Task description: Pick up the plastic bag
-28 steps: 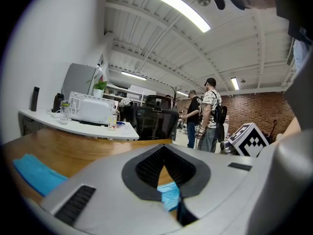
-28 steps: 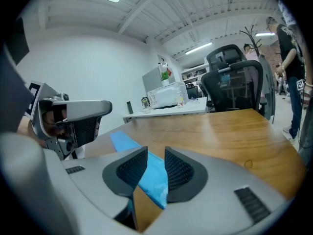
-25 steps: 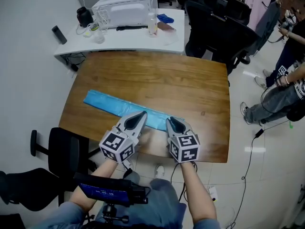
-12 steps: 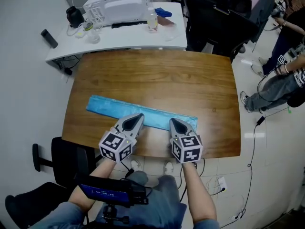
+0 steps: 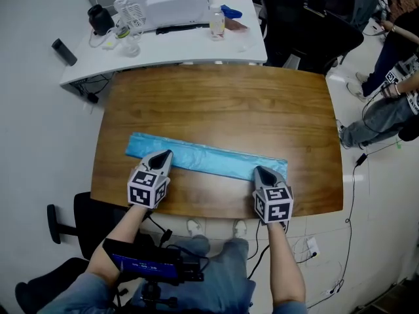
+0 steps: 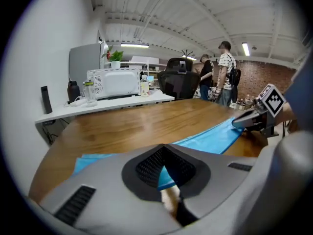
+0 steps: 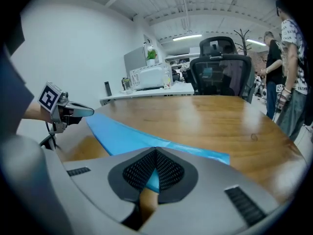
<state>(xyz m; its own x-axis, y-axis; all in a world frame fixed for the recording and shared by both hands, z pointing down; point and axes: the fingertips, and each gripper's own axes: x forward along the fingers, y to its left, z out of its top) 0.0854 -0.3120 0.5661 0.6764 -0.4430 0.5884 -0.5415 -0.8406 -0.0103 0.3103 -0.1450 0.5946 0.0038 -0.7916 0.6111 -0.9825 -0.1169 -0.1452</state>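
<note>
Since a second ago the two grippers have drawn apart along the plastic bag [image 5: 209,159]. The left gripper [image 5: 163,154] now sits near its left end and the right gripper [image 5: 260,171] near its right end. Each has its jaws pressed together on the bag's near edge, hiding the pinched strip. The blue bag stretches slantwise across the near half of the wooden surface [image 5: 222,100]. Beyond it stands a white desk [image 5: 196,48] carrying a white appliance [image 5: 167,2]. The people [image 5: 393,77] at the far right are cut off by the frame.
</note>
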